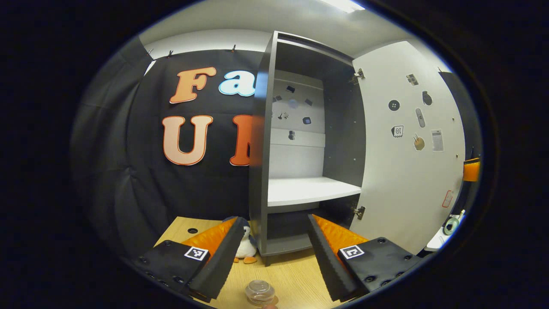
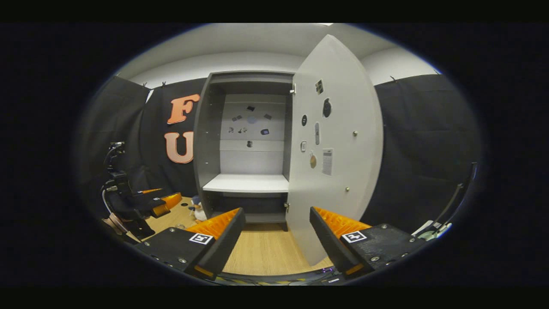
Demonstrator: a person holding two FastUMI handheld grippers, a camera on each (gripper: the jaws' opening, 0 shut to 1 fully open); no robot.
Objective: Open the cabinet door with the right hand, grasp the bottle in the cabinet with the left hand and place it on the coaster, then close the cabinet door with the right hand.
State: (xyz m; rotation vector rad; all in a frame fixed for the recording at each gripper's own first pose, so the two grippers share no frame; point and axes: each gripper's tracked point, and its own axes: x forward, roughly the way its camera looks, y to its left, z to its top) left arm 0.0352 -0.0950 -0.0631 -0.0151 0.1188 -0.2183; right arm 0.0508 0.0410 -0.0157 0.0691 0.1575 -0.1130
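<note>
Here the grey cabinet (image 2: 246, 150) stands on a pale wood-grain table (image 2: 261, 251) with its door (image 2: 332, 146) swung wide on the right, the flat light panel dotted with small stickers and hung on metal hinges. Inside, a smooth white shelf (image 1: 311, 190) lies bare, and more small stickers speckle the back panel. In the left gripper view the left gripper (image 1: 268, 262) has its fingers spread wide, holding nothing, and between them, at the very bottom edge, stands the bottle (image 1: 260, 292), a small clear round thing seen from above, resting on the table in front of the cabinet; whether a coaster lies under it cannot be told. Just beside the cabinet's lower left corner sits a little plush penguin (image 1: 245, 246), soft and white-bellied with orange feet, close to the left finger. A dark round hole (image 1: 192, 230) marks the table farther left. In the right gripper view the right gripper (image 2: 276, 244) is likewise wide open and empty, facing the open cabinet, with the door's lower edge just ahead of its right finger. Far to the left there, the left gripper shows as a dark rig over the table.
</note>
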